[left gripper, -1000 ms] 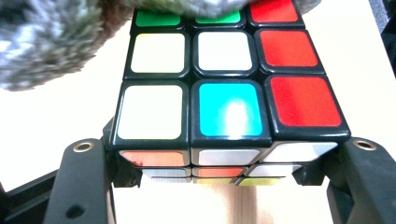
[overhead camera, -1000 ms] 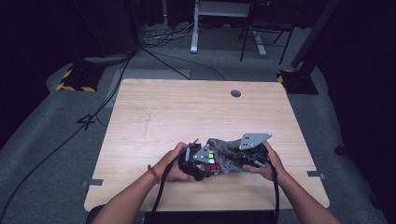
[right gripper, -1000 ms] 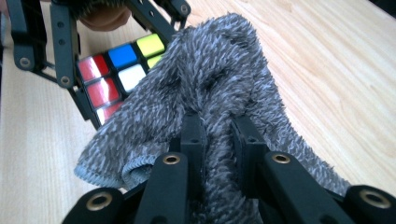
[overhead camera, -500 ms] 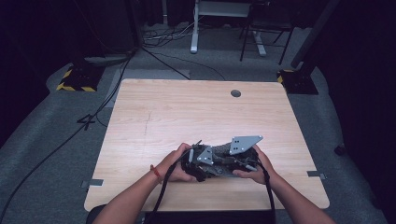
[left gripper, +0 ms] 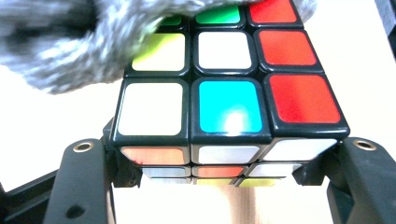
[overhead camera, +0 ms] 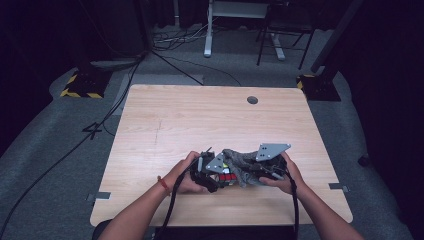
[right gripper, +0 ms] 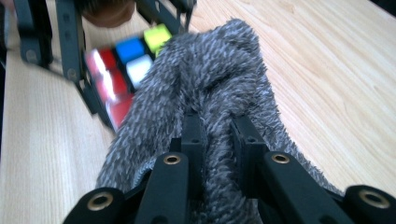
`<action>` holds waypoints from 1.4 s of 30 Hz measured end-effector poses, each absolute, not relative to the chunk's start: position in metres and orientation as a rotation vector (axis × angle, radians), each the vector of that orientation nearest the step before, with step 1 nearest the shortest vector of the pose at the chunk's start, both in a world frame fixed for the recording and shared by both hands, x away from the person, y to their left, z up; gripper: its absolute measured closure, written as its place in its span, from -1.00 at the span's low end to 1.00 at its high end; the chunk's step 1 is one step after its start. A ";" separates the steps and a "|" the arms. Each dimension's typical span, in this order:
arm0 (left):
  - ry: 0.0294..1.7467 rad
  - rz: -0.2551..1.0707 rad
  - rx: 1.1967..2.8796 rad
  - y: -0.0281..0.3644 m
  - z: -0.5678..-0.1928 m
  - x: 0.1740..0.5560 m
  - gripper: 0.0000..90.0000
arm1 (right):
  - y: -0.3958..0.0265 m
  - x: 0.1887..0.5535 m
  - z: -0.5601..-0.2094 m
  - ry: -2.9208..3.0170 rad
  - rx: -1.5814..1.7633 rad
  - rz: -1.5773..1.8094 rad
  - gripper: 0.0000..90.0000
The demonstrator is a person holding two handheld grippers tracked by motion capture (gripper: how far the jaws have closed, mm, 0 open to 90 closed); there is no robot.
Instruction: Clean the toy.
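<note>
far corner of the puzzle cube (left gripper: pixel 224 98) hidden under the grey fuzzy cloth (left gripper: pixel 70 42), itself cut off at the top edge; cube blurred in the right gripper view (right gripper: pixel 121 70); from above, cube faces (overhead camera: pixel 227 175) too small to read, mostly covered by cloth (overhead camera: pixel 245 162)

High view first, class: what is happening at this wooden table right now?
A person works at the light wooden table with a hand-held tool in each hand. The left tool is shut on a multicoloured plastic puzzle cube, holding it by its sides. The right tool pinches a fuzzy grey cloth and lays it against the cube's top, apparently wiping it. Both meet near the table's front edge.
</note>
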State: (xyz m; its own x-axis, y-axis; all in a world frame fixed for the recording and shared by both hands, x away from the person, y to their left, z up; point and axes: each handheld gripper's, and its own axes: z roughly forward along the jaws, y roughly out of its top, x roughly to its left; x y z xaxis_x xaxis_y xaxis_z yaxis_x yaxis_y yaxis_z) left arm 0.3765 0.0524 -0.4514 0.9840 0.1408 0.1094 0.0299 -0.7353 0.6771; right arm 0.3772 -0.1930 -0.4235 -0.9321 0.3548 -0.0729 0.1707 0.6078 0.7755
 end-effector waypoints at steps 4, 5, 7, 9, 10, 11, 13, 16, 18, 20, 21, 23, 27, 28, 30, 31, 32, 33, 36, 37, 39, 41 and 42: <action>0.142 0.217 2.401 0.054 -0.453 0.378 -0.24 | -0.191 0.372 -0.419 2.624 0.404 1.277 0.73; 0.148 0.210 2.404 0.054 -0.455 0.379 -0.24 | -0.188 0.370 -0.418 2.623 0.389 1.276 0.74; 0.154 0.215 2.413 0.053 -0.456 0.380 -0.24 | -0.181 0.365 -0.414 2.613 0.345 1.263 0.74; 0.156 0.223 2.424 0.052 -0.457 0.381 -0.24 | -0.178 0.365 -0.412 2.612 0.335 1.287 0.74; 0.158 0.224 2.425 0.051 -0.458 0.381 -0.24 | -0.176 0.364 -0.411 2.621 0.330 1.311 0.74; 0.157 0.229 2.426 0.051 -0.458 0.381 -0.24 | -0.174 0.364 -0.410 2.629 0.321 1.334 0.74; 0.148 0.230 2.426 0.047 -0.458 0.380 -0.24 | -0.167 0.361 -0.409 2.642 0.288 1.345 0.74; 0.145 0.231 2.427 0.044 -0.459 0.378 -0.24 | -0.159 0.361 -0.410 2.647 0.275 1.343 0.73; 0.147 0.242 2.422 0.045 -0.458 0.378 -0.24 | -0.157 0.363 -0.410 2.643 0.290 1.344 0.73; 0.150 0.241 2.426 0.046 -0.457 0.378 -0.24 | -0.159 0.366 -0.411 2.626 0.301 1.326 0.73; 0.149 0.243 2.423 0.047 -0.457 0.378 -0.24 | -0.161 0.368 -0.411 2.624 0.317 1.321 0.73; 0.143 0.244 2.424 0.047 -0.456 0.377 -0.24 | -0.167 0.372 -0.412 2.616 0.353 1.323 0.73; 0.128 0.232 2.420 0.048 -0.455 0.375 -0.24 | -0.182 0.376 -0.416 2.606 0.403 1.271 0.74; 0.125 0.226 2.413 0.049 -0.454 0.375 -0.24 | -0.186 0.376 -0.418 2.612 0.416 1.243 0.74; 0.126 0.228 2.386 0.051 -0.451 0.374 -0.24 | -0.195 0.378 -0.423 2.622 0.446 1.214 0.74; 0.122 0.221 2.379 0.052 -0.450 0.374 -0.24 | -0.198 0.379 -0.427 2.638 0.463 1.208 0.74; 0.117 0.215 2.373 0.053 -0.449 0.375 -0.24 | -0.201 0.380 -0.429 2.647 0.470 1.194 0.74; 0.122 0.219 2.371 0.053 -0.448 0.375 -0.24 | -0.204 0.382 -0.431 2.657 0.480 1.205 0.74; 0.131 0.198 2.341 0.054 -0.447 0.375 -0.24 | -0.207 0.384 -0.428 2.653 0.493 1.296 0.74; 0.125 0.202 2.337 0.054 -0.447 0.375 -0.24 | -0.207 0.384 -0.428 2.660 0.484 1.325 0.74; 0.117 0.201 2.328 0.053 -0.446 0.374 -0.24 | -0.204 0.382 -0.429 2.668 0.460 1.361 0.74; 0.115 0.197 2.322 0.052 -0.445 0.374 -0.24 | -0.202 0.380 -0.428 2.672 0.435 1.396 0.74; 0.115 0.199 2.323 0.052 -0.445 0.374 -0.25 | -0.201 0.378 -0.427 2.662 0.426 1.396 0.74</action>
State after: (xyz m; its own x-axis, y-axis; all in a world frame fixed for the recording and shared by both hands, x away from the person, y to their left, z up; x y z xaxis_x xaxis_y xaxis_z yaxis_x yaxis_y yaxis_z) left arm 0.3740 0.0522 -0.4453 0.9836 0.1444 0.1077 0.0214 -0.6874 0.7260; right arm 0.3779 -0.2011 -0.4267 -0.9551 0.2939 0.0362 0.1969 0.5391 0.8189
